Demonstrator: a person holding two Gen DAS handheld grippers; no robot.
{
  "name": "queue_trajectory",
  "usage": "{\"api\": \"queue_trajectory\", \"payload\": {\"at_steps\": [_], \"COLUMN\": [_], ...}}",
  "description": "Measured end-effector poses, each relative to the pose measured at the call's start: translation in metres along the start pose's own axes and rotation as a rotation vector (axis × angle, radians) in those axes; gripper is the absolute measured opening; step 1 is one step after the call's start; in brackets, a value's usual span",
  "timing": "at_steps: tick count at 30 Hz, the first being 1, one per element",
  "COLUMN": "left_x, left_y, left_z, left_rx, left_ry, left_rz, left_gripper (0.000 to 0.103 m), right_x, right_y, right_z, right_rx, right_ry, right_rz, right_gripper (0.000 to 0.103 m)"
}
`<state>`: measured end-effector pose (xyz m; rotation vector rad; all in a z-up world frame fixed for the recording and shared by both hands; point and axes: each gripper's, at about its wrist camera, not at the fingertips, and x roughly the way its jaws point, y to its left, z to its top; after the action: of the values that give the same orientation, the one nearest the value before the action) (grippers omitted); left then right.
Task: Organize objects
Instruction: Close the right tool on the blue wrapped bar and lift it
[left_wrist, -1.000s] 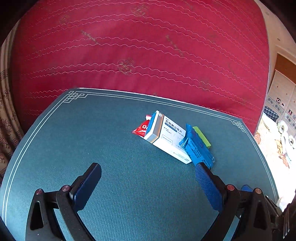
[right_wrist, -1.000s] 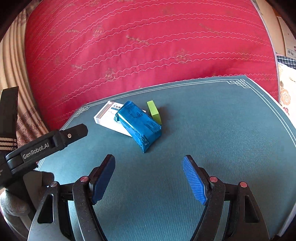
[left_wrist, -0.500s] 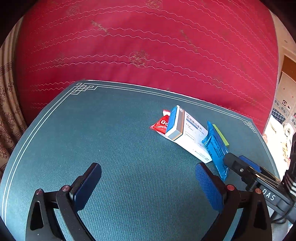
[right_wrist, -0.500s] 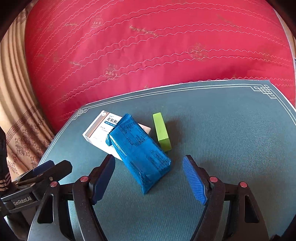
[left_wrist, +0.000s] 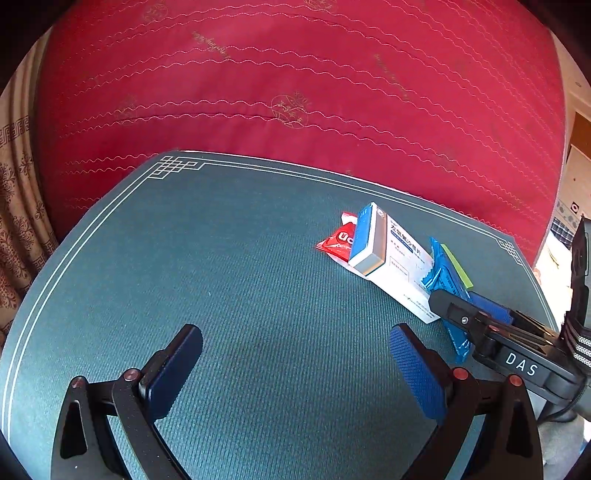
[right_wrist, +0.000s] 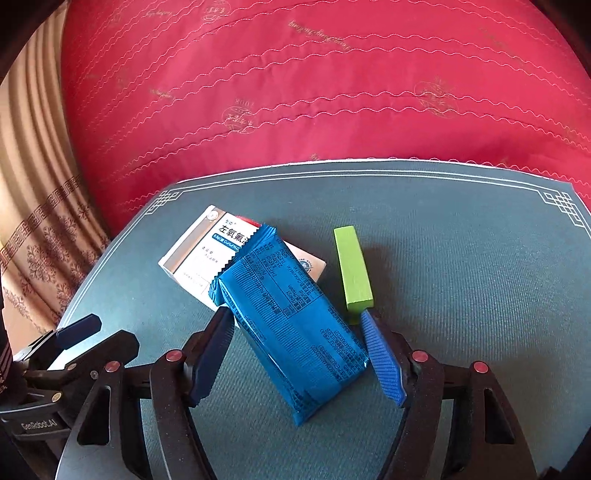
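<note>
My right tongs (right_wrist: 295, 325), closing but not yet pinching, straddle the blue packet (right_wrist: 291, 328) at frame centre, its long axis running upper left to lower right, while my spread, empty left tongs (left_wrist: 295, 354) stand farther off.
</note>
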<state>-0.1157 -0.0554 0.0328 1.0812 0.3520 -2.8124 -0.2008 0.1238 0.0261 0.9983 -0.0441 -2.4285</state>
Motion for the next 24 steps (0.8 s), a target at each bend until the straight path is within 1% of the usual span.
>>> {"api": "queue_trajectory", "payload": {"at_steps": [6, 11, 15, 18, 24], "left_x": [0.002, 0.003, 0.003, 0.004, 0.006], "left_y": [0.002, 0.004, 0.004, 0.005, 0.002], "left_z": [0.001, 0.001, 0.001, 0.001, -0.001], "left_rx": [-0.004, -0.015, -0.019, -0.022, -0.019], "left_ry": [0.005, 0.009, 0.012, 0.016, 0.023], "left_rz": [-0.003, -0.004, -0.005, -0.006, -0.010], "left_gripper": [0.103, 0.103, 0.103, 0.103, 0.103], "right_x": [-0.004, -0.011, -0.020, -0.029, -0.041], "right_y": [-0.003, 0.000, 0.000, 0.000, 0.003], "right_z": [-0.005, -0.013, -0.023, -0.032, -0.045], "right_rx": [0.022, 0.028, 0.045, 0.059, 0.059], "right_ry": [-0.004, -0.005, -0.008, -0.006, -0.005], "right_rz": [-0.014, -0.041, -0.047, -0.042, -0.038], "right_gripper": [0.057, 0.051, 0.045, 0.044, 0.044]}}
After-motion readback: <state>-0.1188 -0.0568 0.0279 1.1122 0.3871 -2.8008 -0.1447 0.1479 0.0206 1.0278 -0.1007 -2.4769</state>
